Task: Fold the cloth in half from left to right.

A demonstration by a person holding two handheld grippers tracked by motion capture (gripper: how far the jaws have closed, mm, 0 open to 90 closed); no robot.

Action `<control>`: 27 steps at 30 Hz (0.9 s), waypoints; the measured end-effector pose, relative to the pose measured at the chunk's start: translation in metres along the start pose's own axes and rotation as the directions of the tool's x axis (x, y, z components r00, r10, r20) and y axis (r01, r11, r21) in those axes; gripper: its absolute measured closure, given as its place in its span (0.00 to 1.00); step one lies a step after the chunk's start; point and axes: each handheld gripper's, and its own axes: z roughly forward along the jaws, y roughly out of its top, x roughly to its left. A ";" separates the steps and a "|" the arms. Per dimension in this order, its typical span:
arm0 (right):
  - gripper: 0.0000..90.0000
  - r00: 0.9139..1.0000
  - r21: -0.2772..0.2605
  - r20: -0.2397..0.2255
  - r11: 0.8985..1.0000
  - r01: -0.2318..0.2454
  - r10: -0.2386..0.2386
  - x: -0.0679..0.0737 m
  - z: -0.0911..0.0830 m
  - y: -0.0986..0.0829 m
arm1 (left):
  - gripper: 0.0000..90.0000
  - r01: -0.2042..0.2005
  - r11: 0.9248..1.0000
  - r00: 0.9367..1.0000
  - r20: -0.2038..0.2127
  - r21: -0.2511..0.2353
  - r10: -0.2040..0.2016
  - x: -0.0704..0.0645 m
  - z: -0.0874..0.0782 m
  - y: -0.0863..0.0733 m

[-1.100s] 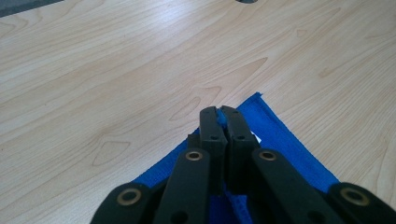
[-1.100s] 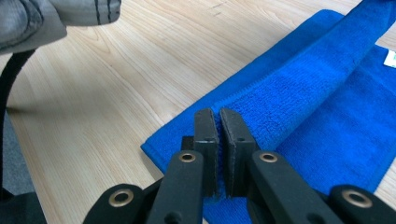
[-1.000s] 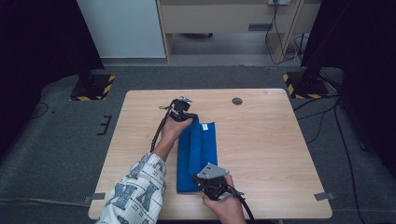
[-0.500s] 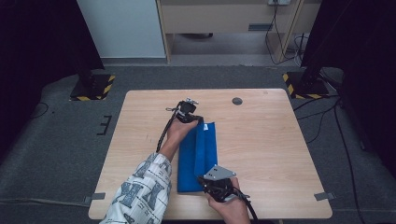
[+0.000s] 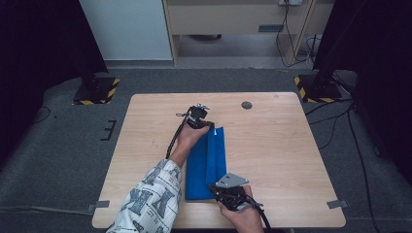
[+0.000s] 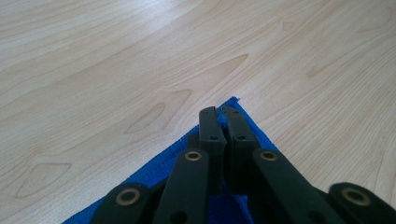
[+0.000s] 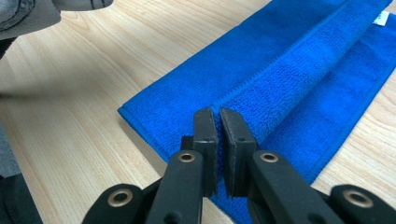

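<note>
A blue cloth (image 5: 197,170) lies lengthwise on the wooden table (image 5: 282,150), with one long edge raised into a ridge down its middle. My left gripper (image 5: 198,116) is at the cloth's far end. In the left gripper view it (image 6: 219,112) is shut on the cloth's corner (image 6: 140,176). My right gripper (image 5: 228,188) is at the near end. In the right gripper view its jaws (image 7: 214,114) are pressed nearly together on the near end of the raised ridge of the cloth (image 7: 289,70). A white tag (image 7: 382,17) shows at the cloth's far end.
A small round grommet (image 5: 247,105) sits near the table's far edge. Bare wood lies to the right and left of the cloth. The patterned sleeve (image 5: 150,199) of the left forearm crosses the near left of the table. Stands with striped bases (image 5: 97,90) flank the table on the floor.
Both grippers have shifted slightly to the right, carrying the cloth's raised edge with them. The cloth's outline on the table has hardly moved.
</note>
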 end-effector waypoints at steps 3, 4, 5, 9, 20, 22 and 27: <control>0.95 1.000 0.002 0.002 1.000 -0.002 0.002 -0.002 0.000 0.000 | 0.97 0.006 1.000 1.000 0.007 0.000 -0.006 0.000 0.002 0.000; 0.95 1.000 0.005 0.002 1.000 -0.005 0.005 -0.002 0.000 -0.001 | 0.97 0.005 1.000 1.000 0.010 0.003 -0.005 0.000 0.004 -0.001; 0.95 1.000 0.008 0.002 1.000 -0.005 0.005 -0.002 0.000 -0.002 | 0.97 0.003 1.000 1.000 0.011 0.007 -0.003 0.000 0.005 -0.001; 0.95 1.000 0.014 0.003 1.000 -0.008 0.008 -0.002 0.001 -0.004 | 0.97 0.006 1.000 1.000 0.013 0.015 -0.006 0.000 0.009 -0.003; 0.94 1.000 0.021 0.017 0.999 -0.024 0.024 -0.012 -0.003 -0.008 | 0.97 0.023 1.000 1.000 0.009 0.002 -0.023 -0.003 0.014 -0.002; 0.93 0.999 0.026 0.020 0.999 -0.030 0.029 -0.013 -0.002 -0.010 | 0.96 0.019 1.000 1.000 0.014 0.009 -0.019 -0.005 0.017 -0.003; 0.91 0.999 0.046 0.016 0.998 -0.032 0.031 -0.014 -0.001 -0.013 | 0.91 0.012 1.000 1.000 0.015 0.012 -0.012 -0.007 0.019 -0.004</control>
